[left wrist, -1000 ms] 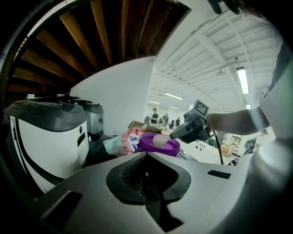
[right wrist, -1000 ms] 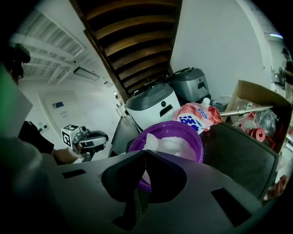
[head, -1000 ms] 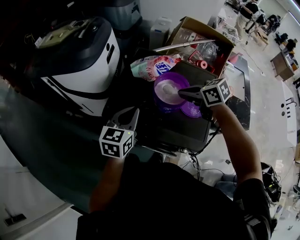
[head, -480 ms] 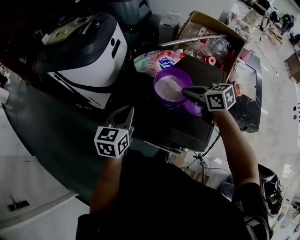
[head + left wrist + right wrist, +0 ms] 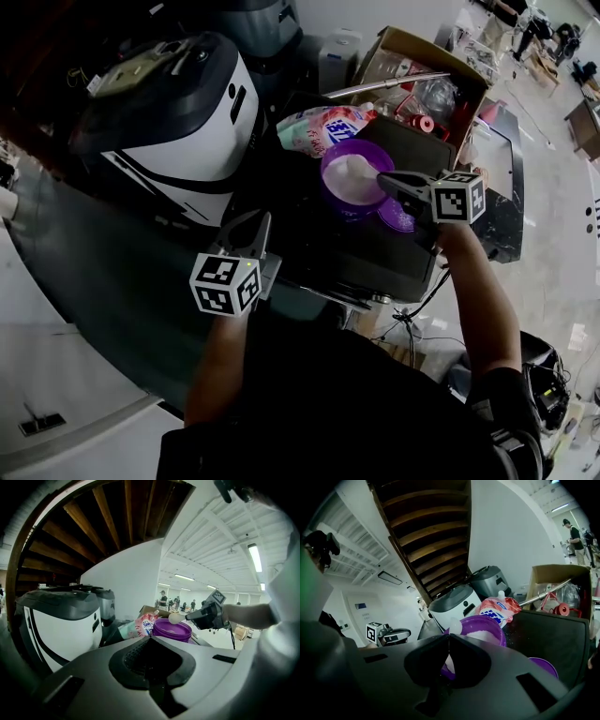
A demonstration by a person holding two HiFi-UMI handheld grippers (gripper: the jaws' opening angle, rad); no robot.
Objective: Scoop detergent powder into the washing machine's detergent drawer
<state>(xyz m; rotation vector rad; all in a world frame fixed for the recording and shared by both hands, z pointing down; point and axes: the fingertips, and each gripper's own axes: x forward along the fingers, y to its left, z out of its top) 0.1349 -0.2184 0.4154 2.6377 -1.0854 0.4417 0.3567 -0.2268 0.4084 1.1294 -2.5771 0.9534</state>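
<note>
A purple tub [image 5: 354, 178] of white detergent powder stands on a black top, with its purple lid [image 5: 397, 217] beside it. My right gripper [image 5: 384, 179] is at the tub's right rim, shut on the handle of a white scoop [image 5: 454, 628]. The scoop's bowl [image 5: 174, 618] hangs just above the tub [image 5: 172, 630], rounded with powder. My left gripper [image 5: 258, 225] hovers lower left, apart from the tub, shut with nothing in it. The white and black washing machine [image 5: 183, 122] stands at the left; no drawer shows.
A pink and teal detergent pouch [image 5: 323, 127] lies behind the tub. An open cardboard box [image 5: 427, 61] with a metal rod and red parts sits at the back right. The black top [image 5: 375, 258] ends near my body, with cables hanging below. People stand far off.
The head view has shifted a little. My right gripper stays at the tub with the scoop over the powder. The left gripper has hardly moved.
</note>
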